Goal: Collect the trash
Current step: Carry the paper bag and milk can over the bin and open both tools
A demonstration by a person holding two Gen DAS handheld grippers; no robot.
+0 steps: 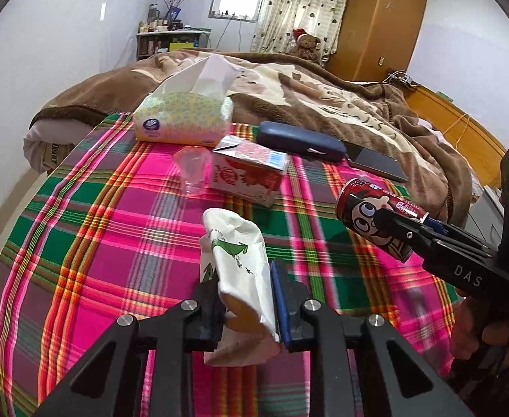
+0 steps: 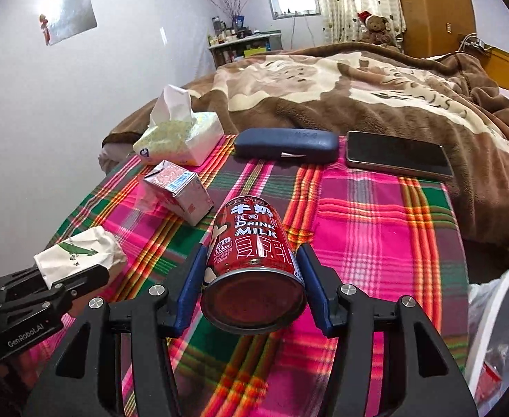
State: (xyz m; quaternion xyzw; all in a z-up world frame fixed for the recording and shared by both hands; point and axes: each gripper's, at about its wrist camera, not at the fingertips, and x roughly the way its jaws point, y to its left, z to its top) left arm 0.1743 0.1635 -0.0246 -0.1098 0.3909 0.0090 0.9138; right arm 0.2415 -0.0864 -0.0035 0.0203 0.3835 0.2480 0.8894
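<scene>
My left gripper (image 1: 244,278) is shut on a crumpled white paper cup (image 1: 235,257) with a green print and holds it above the plaid cloth; it also shows in the right wrist view (image 2: 77,253). My right gripper (image 2: 252,260) is shut on a red milk can (image 2: 251,264), held off the cloth; the can also shows in the left wrist view (image 1: 376,219). A pink milk carton (image 1: 249,175) and a clear plastic cup (image 1: 192,170) lie on the plaid cloth (image 1: 115,243).
A tissue pack (image 1: 181,118), a dark blue glasses case (image 1: 299,140) and a phone (image 2: 398,154) lie at the cloth's far edge by a brown blanket (image 2: 358,87). A white bin with a plastic liner (image 2: 497,330) stands at the right.
</scene>
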